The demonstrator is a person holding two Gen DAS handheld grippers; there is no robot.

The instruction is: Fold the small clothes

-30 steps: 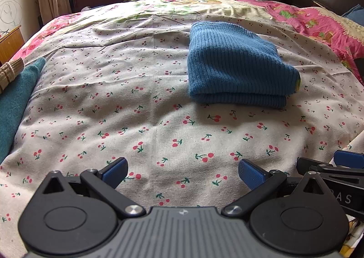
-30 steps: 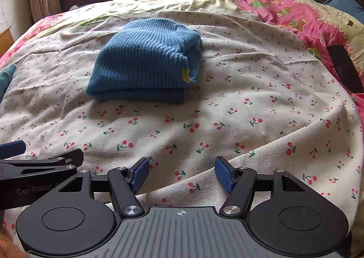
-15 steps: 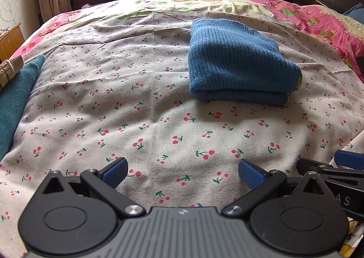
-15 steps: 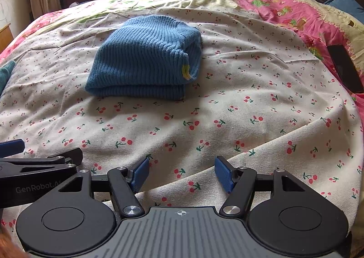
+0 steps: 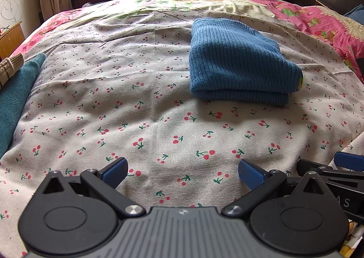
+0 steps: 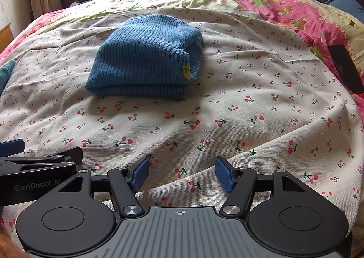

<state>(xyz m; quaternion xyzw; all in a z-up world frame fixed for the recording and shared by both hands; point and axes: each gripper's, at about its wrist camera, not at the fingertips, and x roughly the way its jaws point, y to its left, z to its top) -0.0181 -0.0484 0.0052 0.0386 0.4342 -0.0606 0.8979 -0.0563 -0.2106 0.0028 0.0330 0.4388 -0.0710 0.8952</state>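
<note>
Risk first: snagging the cherry-print sheet (image 5: 141,103) along with the knit on any further grab, given loose, wrinkled cloth under everything; dragging the bundle by one corner and springing the layers open, since ribbed wool slides on itself; clipping the neighbouring tool, close alongside at the near edge. Left gripper (image 5: 182,172) spread wide, blue pads apart, nothing between them, held low over the sheet and well short of the garment. Right gripper (image 6: 182,172) likewise parted and empty, beside the left one. Blue ribbed sweater (image 6: 145,60) already doubled into a thick packet, resting on the sheet near the bed's middle, well apart from both tools. Folded edge toward the cameras, two layers showing along it; yellow trim peeking at the near right corner. Long axis hard to call: seemingly running away from the cameras, with ribs following that line, though fisheye curve blurs the judgement. Probably done folding; at most a tidy-up or a move aside. Teal cloth (image 5: 16,98) at the far left, untouched.
</note>
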